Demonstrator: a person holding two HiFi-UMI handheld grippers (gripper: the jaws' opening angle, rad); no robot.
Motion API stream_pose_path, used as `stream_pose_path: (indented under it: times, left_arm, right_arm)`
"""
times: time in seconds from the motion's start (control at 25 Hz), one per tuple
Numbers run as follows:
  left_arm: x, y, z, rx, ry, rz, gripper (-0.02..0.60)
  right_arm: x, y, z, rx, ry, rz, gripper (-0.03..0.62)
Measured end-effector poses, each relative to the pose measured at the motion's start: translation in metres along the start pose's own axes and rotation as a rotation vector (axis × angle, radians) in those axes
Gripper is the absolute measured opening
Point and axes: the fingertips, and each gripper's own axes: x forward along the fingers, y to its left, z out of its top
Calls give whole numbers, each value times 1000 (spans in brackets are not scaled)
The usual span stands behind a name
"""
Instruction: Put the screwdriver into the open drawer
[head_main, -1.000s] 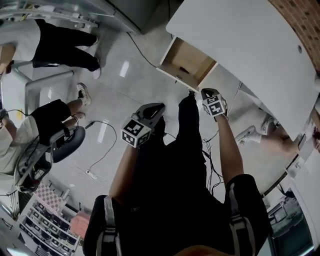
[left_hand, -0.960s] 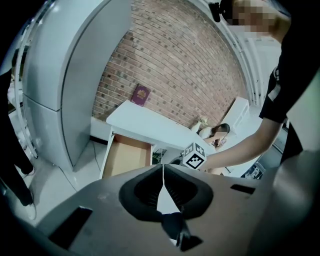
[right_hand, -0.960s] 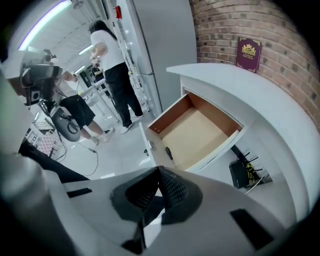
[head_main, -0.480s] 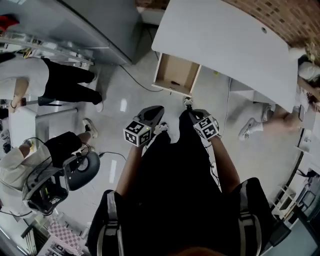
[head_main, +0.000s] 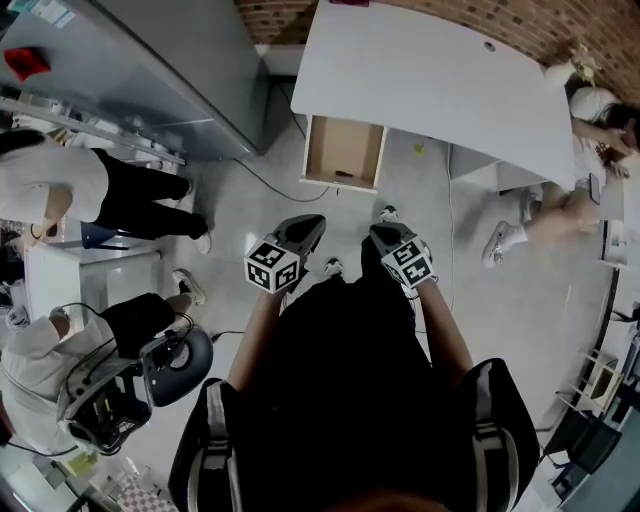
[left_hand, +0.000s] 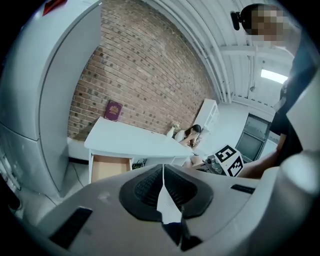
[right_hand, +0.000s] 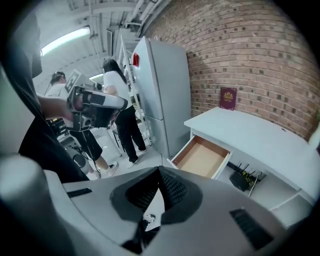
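The wooden drawer (head_main: 343, 152) stands pulled out from the white desk (head_main: 430, 75). A small dark object (head_main: 343, 174), probably the screwdriver, lies inside it by the front panel. My left gripper (head_main: 310, 224) and right gripper (head_main: 381, 233) hang over the floor well short of the drawer, both shut with nothing between the jaws. In the left gripper view the drawer (left_hand: 106, 167) is far ahead beyond the closed left gripper (left_hand: 162, 172). The right gripper view shows the drawer (right_hand: 202, 157) with a bare brown bottom past the right gripper (right_hand: 159, 176); the dark object is not visible there.
A tall grey fridge (head_main: 180, 70) stands left of the desk. People stand and sit at the left (head_main: 60, 190), beside an office chair (head_main: 178, 363). Another person sits at the desk's right end (head_main: 590, 110). A burgundy book (left_hand: 113, 110) leans on the brick wall.
The person has stepped back from the desk. The right gripper, close to the drawer's front a second ago, has drawn away with the left one; the drawer now looks smaller and farther.
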Motion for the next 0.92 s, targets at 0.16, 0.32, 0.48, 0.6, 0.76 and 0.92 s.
stream_pose_path:
  times: [0.16,0.32,0.48,0.6,0.76,0.92]
  left_arm:
    - [-8,-12,-5,19,4,-31,20]
    - [-13,-26,-10,34,5,-52,20]
    - [-17,-34,-15,38,4,-65,20]
    - [-17,-35,-14,42,1,-69,20]
    - [-16,-43,-16,55,3,-73,20]
    - [-14,-51,-21,65,12,-80,20]
  right_arm:
    - [-9,13,-5,13,-24,-32,55]
    - [-22,23,-6,6,-48,-51,57]
    - [-29,31,-7,2,-62,-63,57]
    - [-30,34,-5,-4,-71,-68,57]
    - [-35,34,-8,-7,-78,-74,56]
    - [-40,33,-15,-8,-78,-81,56]
